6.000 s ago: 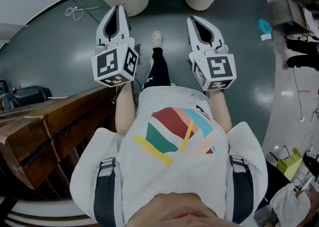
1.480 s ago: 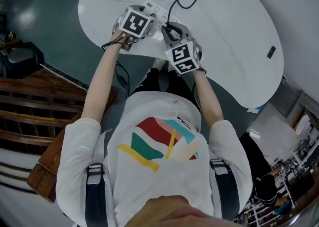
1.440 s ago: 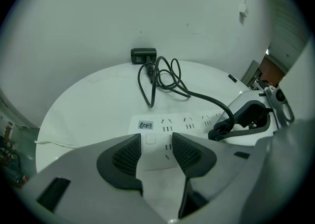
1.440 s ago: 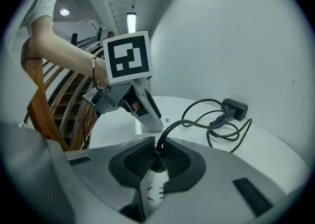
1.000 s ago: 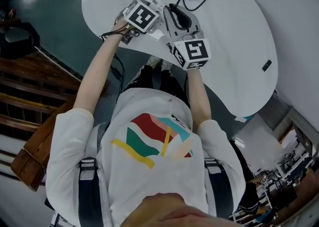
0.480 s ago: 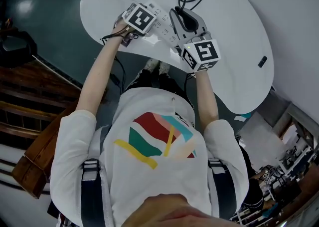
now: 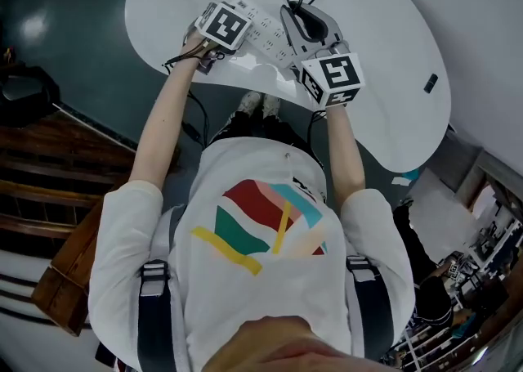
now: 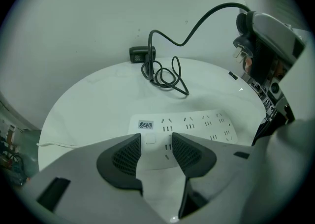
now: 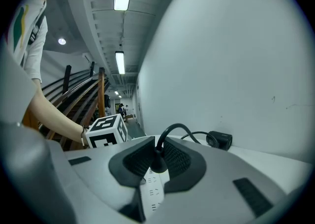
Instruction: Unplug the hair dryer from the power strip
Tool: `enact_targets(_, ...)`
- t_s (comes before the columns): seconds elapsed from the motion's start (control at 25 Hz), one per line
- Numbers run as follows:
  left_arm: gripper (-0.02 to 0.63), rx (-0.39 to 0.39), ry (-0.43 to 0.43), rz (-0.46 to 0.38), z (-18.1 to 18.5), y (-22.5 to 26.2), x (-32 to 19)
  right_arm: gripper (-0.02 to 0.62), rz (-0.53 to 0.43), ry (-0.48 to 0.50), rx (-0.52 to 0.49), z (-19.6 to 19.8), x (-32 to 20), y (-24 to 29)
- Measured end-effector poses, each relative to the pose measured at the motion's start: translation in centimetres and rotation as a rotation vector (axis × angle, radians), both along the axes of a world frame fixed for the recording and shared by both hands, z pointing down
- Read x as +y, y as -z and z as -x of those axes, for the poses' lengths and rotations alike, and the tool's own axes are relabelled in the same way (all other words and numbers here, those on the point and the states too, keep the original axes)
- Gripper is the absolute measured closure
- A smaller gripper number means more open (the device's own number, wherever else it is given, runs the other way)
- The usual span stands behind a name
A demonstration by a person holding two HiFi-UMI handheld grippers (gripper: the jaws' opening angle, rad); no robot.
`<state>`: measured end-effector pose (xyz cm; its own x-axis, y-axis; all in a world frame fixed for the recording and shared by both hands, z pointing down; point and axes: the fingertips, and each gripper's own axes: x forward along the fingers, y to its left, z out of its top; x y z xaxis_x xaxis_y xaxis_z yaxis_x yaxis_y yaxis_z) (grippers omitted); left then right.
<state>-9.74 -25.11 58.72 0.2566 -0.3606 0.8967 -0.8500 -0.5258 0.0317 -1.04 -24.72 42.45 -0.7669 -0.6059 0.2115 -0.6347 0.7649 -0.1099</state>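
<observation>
Right tool (image 9: pixel 158 151) near-level, pinching plug (image 9: pixel 158 164); left tool (image 8: pixel 156 142) down-tilted, spread, perhaps on power strip (image 8: pixel 197 122).

Power strip (image 8: pixel 197 124) and table (image 7: pixel 384 51): white. Plug (image 9: pixel 157 164) and cable (image 8: pixel 170 76): black. Marker cubes (image 7: pixel 331 76): black-and-white squares; pads (image 8: pixel 123 156): black, mesh-textured; shirt (image 7: pixel 270 297): white with red, teal, yellow stripes.

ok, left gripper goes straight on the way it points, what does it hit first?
The power strip: the left gripper points down at its switch end, jaws apart over it. Depth is unclear; it may already touch.
</observation>
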Motion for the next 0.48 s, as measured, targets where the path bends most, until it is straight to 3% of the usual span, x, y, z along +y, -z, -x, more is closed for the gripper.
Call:
enact_targets(0.28,0.407,0.01,-0.003,-0.014,0.3,0.3,0.3,0.537,-0.001,-0.079,0.051,-2.2,-0.2,0.5)
enact_targets(0.48,0.407,-0.01,-0.005,-0.006,0.5,0.2,0.3,0.537,0.042,-0.15,0.154,-5.2,-0.2,-1.8)
